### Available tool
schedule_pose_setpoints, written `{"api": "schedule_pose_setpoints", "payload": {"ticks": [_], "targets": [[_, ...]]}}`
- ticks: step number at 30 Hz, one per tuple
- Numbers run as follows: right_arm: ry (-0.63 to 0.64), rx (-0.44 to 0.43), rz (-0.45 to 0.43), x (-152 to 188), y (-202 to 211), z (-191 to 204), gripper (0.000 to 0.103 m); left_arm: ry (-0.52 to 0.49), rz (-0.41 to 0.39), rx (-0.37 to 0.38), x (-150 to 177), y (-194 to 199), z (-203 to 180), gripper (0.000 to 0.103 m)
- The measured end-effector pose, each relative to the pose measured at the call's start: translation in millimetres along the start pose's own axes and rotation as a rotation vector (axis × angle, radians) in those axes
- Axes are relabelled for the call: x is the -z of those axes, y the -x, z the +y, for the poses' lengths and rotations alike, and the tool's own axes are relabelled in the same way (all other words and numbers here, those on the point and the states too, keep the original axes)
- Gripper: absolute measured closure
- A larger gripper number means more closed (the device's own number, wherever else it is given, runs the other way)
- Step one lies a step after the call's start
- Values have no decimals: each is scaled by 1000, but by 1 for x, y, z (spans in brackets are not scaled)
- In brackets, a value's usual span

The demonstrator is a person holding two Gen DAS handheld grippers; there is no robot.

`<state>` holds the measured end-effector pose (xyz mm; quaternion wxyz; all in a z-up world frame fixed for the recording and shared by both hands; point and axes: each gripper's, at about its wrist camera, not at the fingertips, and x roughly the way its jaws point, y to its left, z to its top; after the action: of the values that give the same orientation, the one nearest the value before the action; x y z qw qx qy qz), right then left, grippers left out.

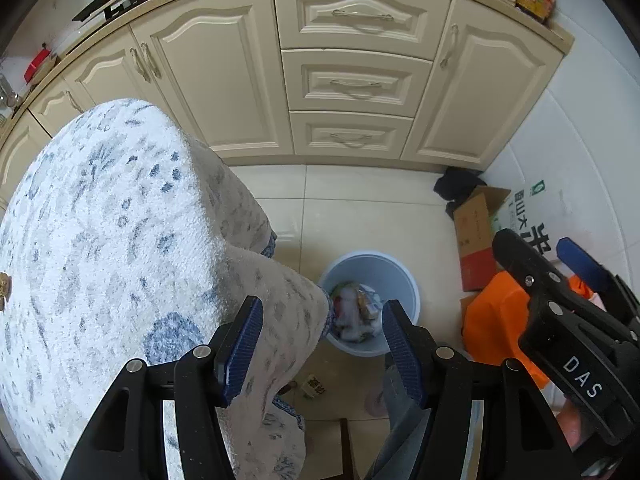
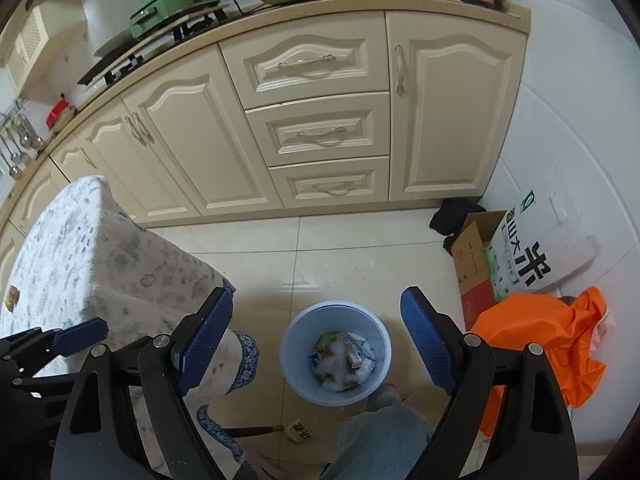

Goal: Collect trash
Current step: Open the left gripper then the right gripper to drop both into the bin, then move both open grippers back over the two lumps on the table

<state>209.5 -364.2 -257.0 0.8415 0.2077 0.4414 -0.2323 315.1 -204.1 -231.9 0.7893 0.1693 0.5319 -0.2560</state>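
Note:
A light blue trash bin (image 2: pixel 335 354) stands on the tiled floor, holding crumpled wrappers and tissue (image 2: pixel 342 360). It also shows in the left wrist view (image 1: pixel 370 300). My right gripper (image 2: pixel 316 344) is open and empty, high above the bin. My left gripper (image 1: pixel 322 348) is open and empty, over the table's corner and the bin. A small scrap of packaging (image 2: pixel 298 431) lies on the floor in front of the bin, also in the left wrist view (image 1: pixel 314 386). A small brownish item (image 2: pixel 11 298) lies on the table at far left.
A table with a blue-patterned white cloth (image 1: pixel 100 240) fills the left. Cream cabinets (image 2: pixel 320 132) stand behind. A cardboard box (image 2: pixel 474 264), a rice bag (image 2: pixel 536 248) and an orange plastic bag (image 2: pixel 548 344) sit at the right. The person's knee (image 2: pixel 380 436) is below the bin.

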Motion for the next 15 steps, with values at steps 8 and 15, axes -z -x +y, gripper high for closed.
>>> {"api": "schedule_pose_setpoints", "payload": {"ticks": [8, 15], "targets": [[14, 43, -34, 1, 16, 3, 15, -9, -21, 10, 1, 10, -9, 45], [14, 56, -50, 2, 29, 3, 15, -13, -40, 11, 9, 28, -8, 45]]}}
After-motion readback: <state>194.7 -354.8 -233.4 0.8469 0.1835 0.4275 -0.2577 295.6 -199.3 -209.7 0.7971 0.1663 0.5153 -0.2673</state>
